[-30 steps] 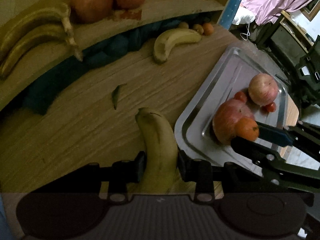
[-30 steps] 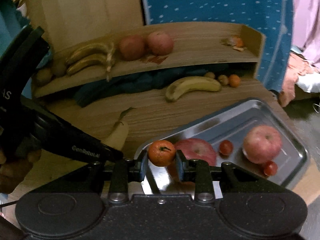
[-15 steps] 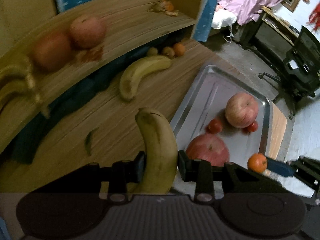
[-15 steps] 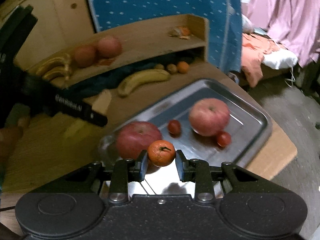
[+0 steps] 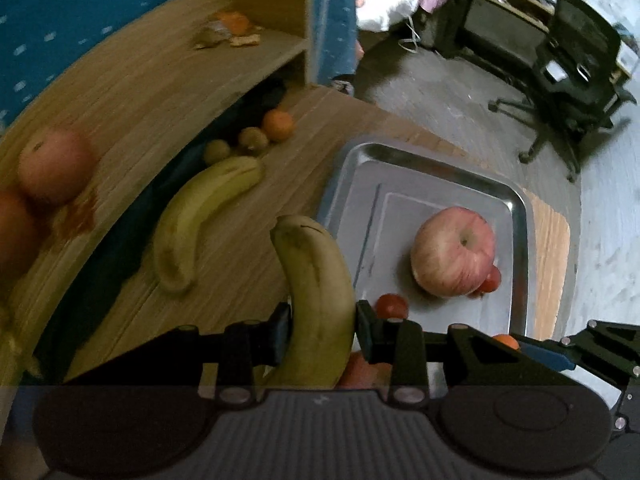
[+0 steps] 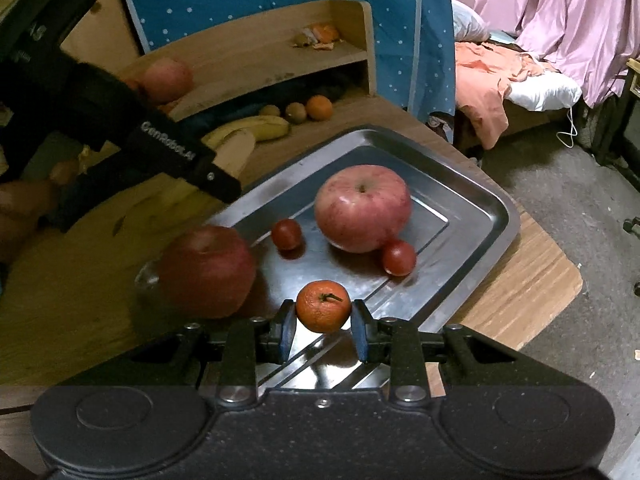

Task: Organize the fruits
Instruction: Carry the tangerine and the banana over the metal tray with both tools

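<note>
The right gripper (image 6: 323, 326) clamps a small mandarin (image 6: 323, 306) between its fingers, above the near edge of a steel tray (image 6: 496, 216). The left gripper (image 5: 322, 330) grips a banana (image 5: 316, 292) at mid-length, just beside the tray's left rim. In the tray lie two apples, one pale (image 6: 363, 208) and one darker (image 6: 208, 270), plus two cherry tomatoes (image 6: 286, 234). Beyond the tray, on the table, sit a second banana (image 5: 200, 216), two kiwis (image 5: 253, 140) and an orange (image 5: 279, 124).
</note>
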Available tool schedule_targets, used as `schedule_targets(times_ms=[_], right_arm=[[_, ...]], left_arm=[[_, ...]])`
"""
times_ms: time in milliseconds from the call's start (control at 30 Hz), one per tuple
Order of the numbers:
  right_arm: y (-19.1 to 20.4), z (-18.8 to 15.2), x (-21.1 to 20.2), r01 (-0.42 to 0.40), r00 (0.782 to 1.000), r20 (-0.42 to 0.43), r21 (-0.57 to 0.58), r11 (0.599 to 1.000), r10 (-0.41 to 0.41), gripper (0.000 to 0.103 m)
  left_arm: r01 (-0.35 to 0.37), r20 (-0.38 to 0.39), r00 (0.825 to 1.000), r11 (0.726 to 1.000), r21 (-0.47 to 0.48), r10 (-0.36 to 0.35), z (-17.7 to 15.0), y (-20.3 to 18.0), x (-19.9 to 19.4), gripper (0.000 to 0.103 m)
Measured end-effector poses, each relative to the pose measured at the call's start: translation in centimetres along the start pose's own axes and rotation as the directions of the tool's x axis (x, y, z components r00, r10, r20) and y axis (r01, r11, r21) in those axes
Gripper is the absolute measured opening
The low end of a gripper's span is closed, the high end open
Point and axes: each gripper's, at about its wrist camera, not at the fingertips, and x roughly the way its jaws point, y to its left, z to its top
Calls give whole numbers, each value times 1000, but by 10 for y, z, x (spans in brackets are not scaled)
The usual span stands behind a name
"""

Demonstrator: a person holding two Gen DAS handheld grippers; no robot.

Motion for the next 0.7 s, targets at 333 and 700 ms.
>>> schedule_targets(times_ms=[333,700], right_arm=[[-9,11,16,-32,999,-31,-23,999,31,31],[-9,14,24,-38,998,-55,-35,999,36,32]], left_arm=[[2,-42,999,999,32,-1,15,-17,22,38],[-37,-37,999,996,80,40,14,-28,24,39]])
